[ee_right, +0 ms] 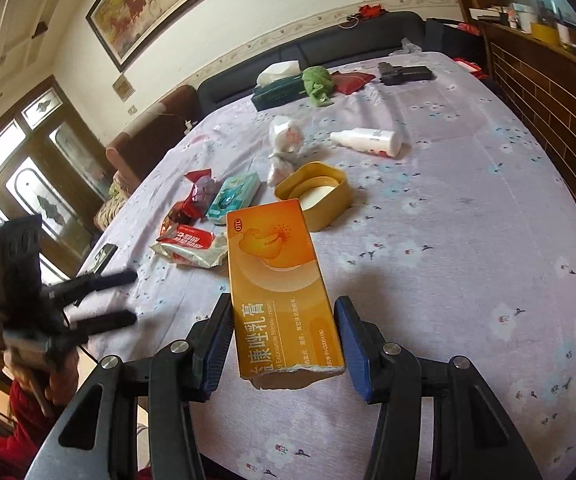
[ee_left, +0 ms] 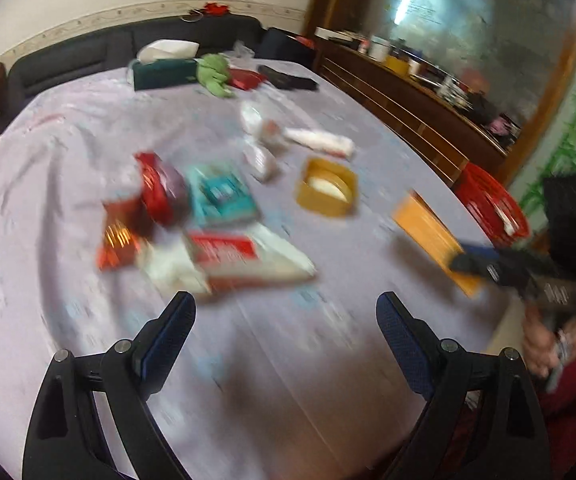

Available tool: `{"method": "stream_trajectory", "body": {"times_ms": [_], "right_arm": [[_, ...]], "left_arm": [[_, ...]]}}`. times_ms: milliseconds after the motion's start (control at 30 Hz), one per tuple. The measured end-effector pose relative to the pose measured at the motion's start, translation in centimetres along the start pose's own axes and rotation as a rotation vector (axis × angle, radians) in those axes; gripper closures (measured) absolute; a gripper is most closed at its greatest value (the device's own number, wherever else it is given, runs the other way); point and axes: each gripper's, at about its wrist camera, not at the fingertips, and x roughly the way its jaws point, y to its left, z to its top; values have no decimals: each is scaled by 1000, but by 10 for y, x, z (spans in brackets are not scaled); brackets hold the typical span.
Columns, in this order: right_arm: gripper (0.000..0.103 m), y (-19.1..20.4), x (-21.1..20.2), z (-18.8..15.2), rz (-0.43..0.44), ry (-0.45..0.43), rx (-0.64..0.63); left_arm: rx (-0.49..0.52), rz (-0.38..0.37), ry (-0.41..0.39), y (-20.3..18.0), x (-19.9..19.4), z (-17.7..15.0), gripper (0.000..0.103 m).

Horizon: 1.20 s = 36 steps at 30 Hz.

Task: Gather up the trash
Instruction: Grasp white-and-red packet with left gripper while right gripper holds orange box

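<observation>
My right gripper (ee_right: pixel 283 332) is shut on an orange medicine box (ee_right: pixel 275 280) with a torn near end, held over the table; the box also shows in the left wrist view (ee_left: pixel 428 232). My left gripper (ee_left: pixel 285 320) is open and empty above the table's near edge. Ahead of it lie a red-and-white wipes pack (ee_left: pixel 239 256), red snack wrappers (ee_left: pixel 143 208), a teal pack (ee_left: pixel 223 196), crumpled white wrappers (ee_left: pixel 259 136), a white tube (ee_left: pixel 324 142) and a gold tin (ee_left: pixel 328 188). The left gripper shows at the left of the right wrist view (ee_right: pixel 123 300).
A red basket (ee_left: pixel 488 204) stands off the table's right edge. At the far end lie a tissue box (ee_right: pixel 277 88), a green cloth (ee_right: pixel 318 80), a red pouch (ee_right: pixel 352 80) and a black case (ee_right: pixel 406 72). A phone (ee_right: pixel 101 256) lies at the left edge. A wooden sideboard stands at the right.
</observation>
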Motion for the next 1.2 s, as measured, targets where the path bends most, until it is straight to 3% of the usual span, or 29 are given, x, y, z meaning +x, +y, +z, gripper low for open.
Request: {"method": "stream_trajectory", "body": {"times_ms": [100,233,367,567,767,967,1067,1167,1200], "right_arm": [[48,-1,-2,-1,8,-3,12],[48,-2,-3,-5,13,1,17],[48,-5,-5,-7,13,3,19],[48,-10,-2,-7,31,7,28],[48,-9,6,-10,40,16,33],[48,-7,1,-14,19,3,27],[48,-5,0,-15,-6,-5,12],[48,-1,2,-16,-31,-9,-5],[48,1,4,-17,-37,-9,-11]], "left_arm": [[15,71,7,15,18,27,12],[34,54,106,35,53,47,12],[32,44,189,44,66,35,12],[102,-47,205,11,49,4,12],[100,-7,159,2,44,7,12],[5,57,159,14,68,10,13],[-42,66,129,13,69,3,28],[-50,168,82,7,64,-4,53],[-76,163,64,7,61,-7,60]]}}
